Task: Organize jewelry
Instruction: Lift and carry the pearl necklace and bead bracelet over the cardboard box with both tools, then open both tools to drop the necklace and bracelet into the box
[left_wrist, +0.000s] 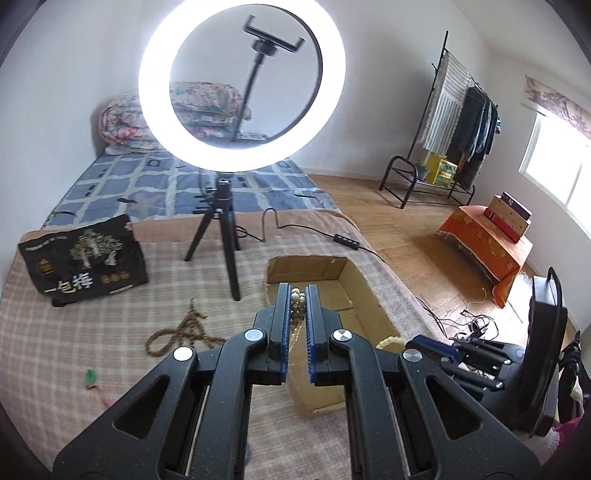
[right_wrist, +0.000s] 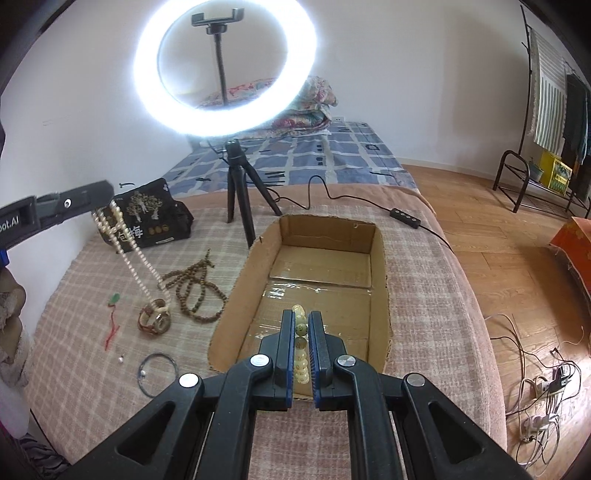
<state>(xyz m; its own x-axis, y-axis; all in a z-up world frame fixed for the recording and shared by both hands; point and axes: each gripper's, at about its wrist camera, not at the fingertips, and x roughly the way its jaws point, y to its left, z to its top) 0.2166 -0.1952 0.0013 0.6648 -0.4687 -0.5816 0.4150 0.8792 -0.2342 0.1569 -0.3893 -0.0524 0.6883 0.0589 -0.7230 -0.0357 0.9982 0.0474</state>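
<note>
My left gripper is shut on a pearl necklace; in the right wrist view the necklace hangs from that gripper down to the bedspread. My right gripper is shut on a pale green bead bracelet and holds it over the open cardboard box. The box also shows in the left wrist view. A brown bead necklace, a watch, a thin dark bangle and a green pendant on a red cord lie on the checked bedspread left of the box.
A lit ring light on a tripod stands behind the box, its cable and switch running right. A black printed bag lies at the back left. The right gripper shows at the right of the left wrist view. Wooden floor with cables lies to the right.
</note>
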